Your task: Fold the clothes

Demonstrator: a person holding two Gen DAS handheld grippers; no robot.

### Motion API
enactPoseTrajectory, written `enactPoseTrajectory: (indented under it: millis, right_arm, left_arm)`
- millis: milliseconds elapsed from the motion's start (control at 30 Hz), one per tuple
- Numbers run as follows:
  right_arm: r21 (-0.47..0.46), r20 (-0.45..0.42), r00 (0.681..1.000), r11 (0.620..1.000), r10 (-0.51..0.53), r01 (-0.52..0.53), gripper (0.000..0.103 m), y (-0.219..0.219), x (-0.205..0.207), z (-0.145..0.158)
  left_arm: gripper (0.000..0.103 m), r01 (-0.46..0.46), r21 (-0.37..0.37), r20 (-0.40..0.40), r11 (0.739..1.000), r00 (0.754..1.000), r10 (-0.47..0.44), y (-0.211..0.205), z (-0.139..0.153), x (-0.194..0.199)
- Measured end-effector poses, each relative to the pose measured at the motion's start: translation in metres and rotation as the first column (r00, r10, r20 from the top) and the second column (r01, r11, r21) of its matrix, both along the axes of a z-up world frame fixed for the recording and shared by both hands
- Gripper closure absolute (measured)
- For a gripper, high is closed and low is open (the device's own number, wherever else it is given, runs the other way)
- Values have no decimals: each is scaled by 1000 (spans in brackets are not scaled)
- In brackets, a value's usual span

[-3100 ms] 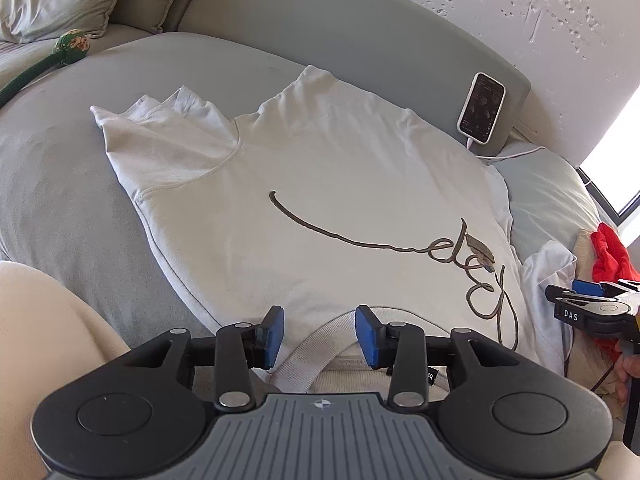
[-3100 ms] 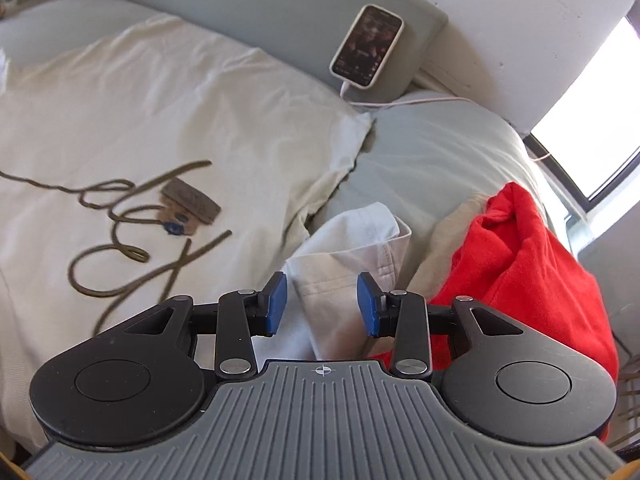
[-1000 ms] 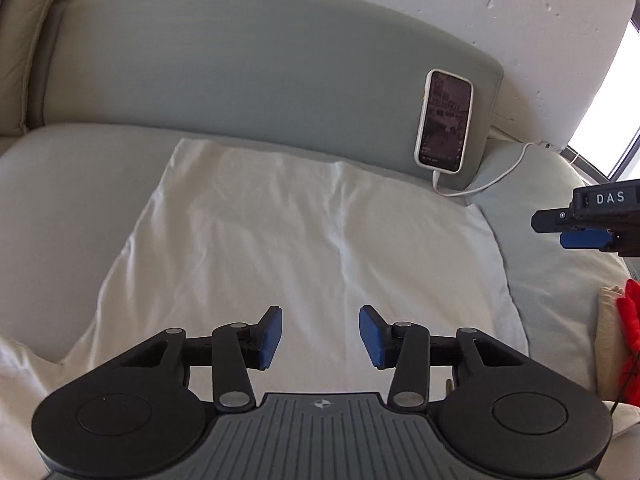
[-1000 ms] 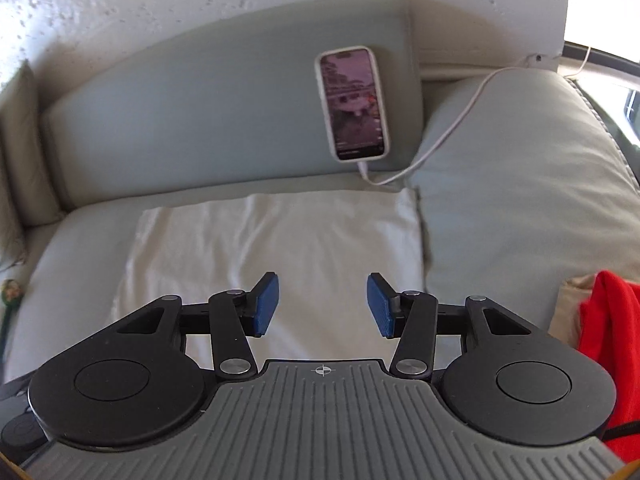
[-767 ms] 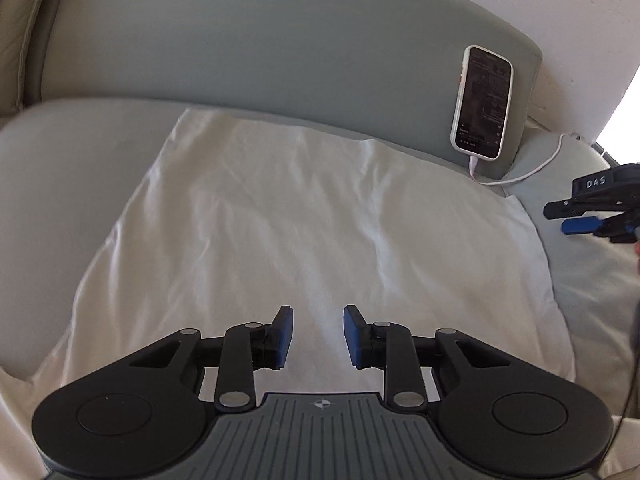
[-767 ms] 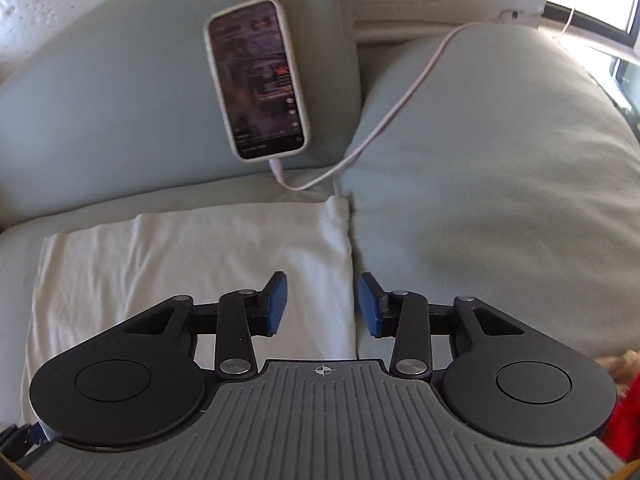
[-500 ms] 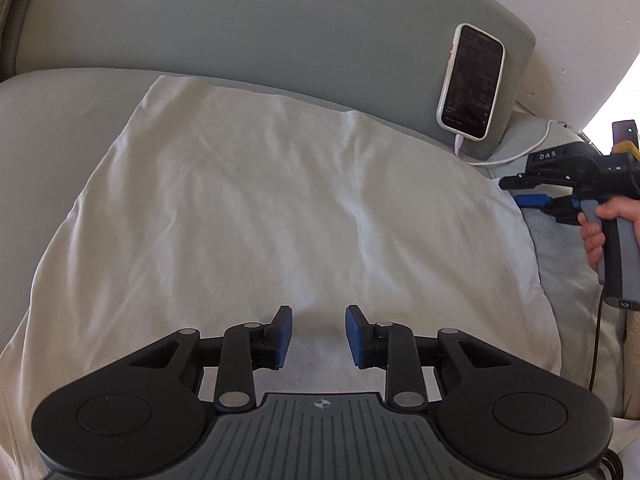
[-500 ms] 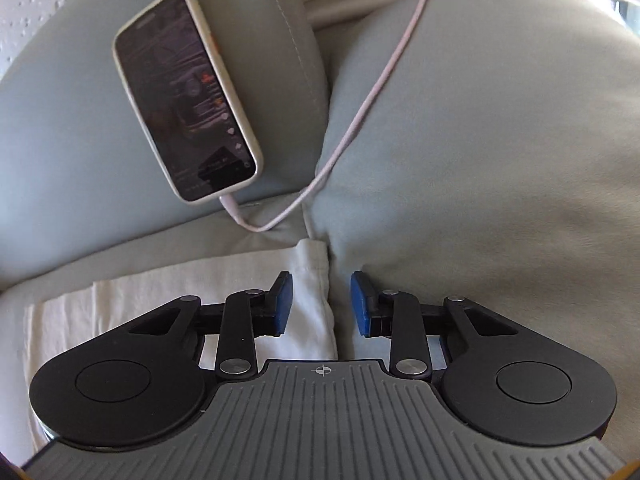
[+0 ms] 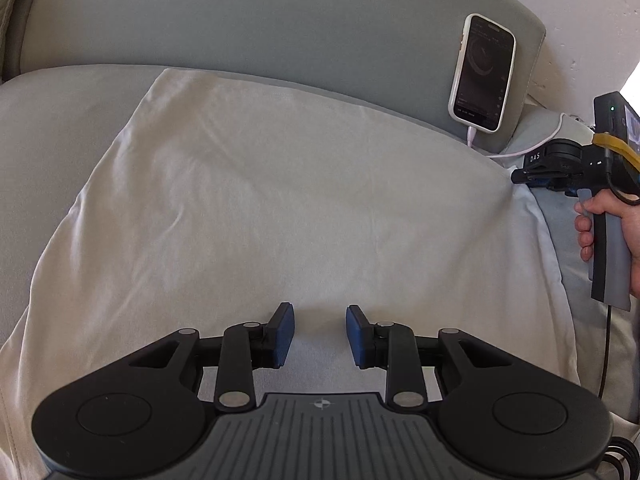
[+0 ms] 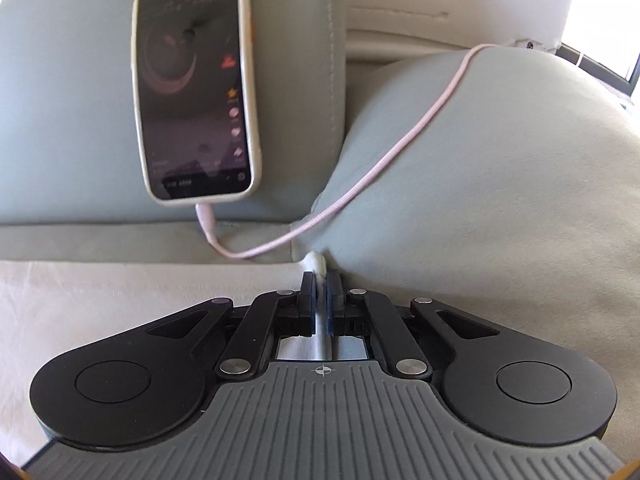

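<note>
Right gripper point(image 10: 319, 298) closing, pinching white garment point(image 9: 280, 200) corner – left gripper point(image 9: 320, 334) partly open, nothing held, over fabric

Both wrist views downward (close) — shared phone point(image 9: 483, 73)

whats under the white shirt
The white shirt lies on a grey-green sofa seat cushion, visible around its edges. Whatever lies beneath the shirt's middle is covered.
</note>
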State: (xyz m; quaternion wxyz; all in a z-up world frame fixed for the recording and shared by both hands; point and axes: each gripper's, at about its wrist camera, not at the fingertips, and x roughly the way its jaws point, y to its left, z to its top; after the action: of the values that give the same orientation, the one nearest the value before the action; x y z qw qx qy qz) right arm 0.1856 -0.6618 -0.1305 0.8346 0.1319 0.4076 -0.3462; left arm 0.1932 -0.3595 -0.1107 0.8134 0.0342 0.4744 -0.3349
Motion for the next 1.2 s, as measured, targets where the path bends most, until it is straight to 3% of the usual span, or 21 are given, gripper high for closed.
enactPoseTrajectory:
  millis: [33, 100, 133, 333, 433, 500, 567, 667, 767, 867, 933, 1033, 1200]
  right_arm:
    - [1, -5, 1000, 1000, -3, 3, 89, 3, 0, 5]
    - [3, 26, 999, 999, -43, 43, 67, 11, -10, 25]
    - [8, 56, 997, 998, -61, 60, 62, 16, -22, 37]
    - [135, 264, 963, 991, -61, 26, 60, 67, -122, 119]
    - [148, 351, 936, 989, -26, -28, 60, 106, -182, 169]
    - [149, 415, 910, 985, 16, -85, 58, 130, -225, 200]
    - [164, 466, 884, 978, 38, -129, 50, 149, -263, 227]
    - [173, 507, 861, 973, 45, -153, 49, 167, -311, 251]
    - [172, 500, 865, 973, 50, -155, 49, 173, -346, 249]
    - [212, 446, 895, 969, 18, -125, 49, 172, -367, 218]
    - [229, 373, 928, 968, 7, -99, 50, 168, -371, 187]
    - [183, 294, 955, 979, 29, -86, 60, 169, -374, 152]
    - [36, 150, 983, 993, 102, -108, 60, 170, -351, 129]
  left_arm:
    - [75, 6, -3, -3, 1000, 1000, -6, 0, 1, -1]
    - [75, 11, -1, 3, 1000, 1000, -11, 1, 3, -3]
    - [75, 12, 4, 12, 1000, 1000, -12, 2, 6, -7]
    - [75, 69, -31, 114, 997, 991, -65, 20, 43, -45]
    - [75, 56, -91, 164, 994, 986, -41, 52, 85, -79]
    - [73, 69, -173, 183, 982, 982, -37, 75, 119, -106]
    - [64, 92, -236, 221, 967, 974, -39, 97, 148, -133]
    - [63, 126, -200, 265, 972, 962, -70, 117, 170, -168]
    - [59, 153, -130, 289, 980, 951, -111, 129, 172, -196]
    - [60, 144, -34, 250, 989, 959, -131, 129, 143, -215]
    - [61, 143, -27, 203, 989, 970, -134, 130, 121, -222]
    - [61, 127, -31, 137, 991, 983, -121, 130, 93, -234]
    - [61, 130, -39, 74, 991, 989, -127, 132, 74, -246]
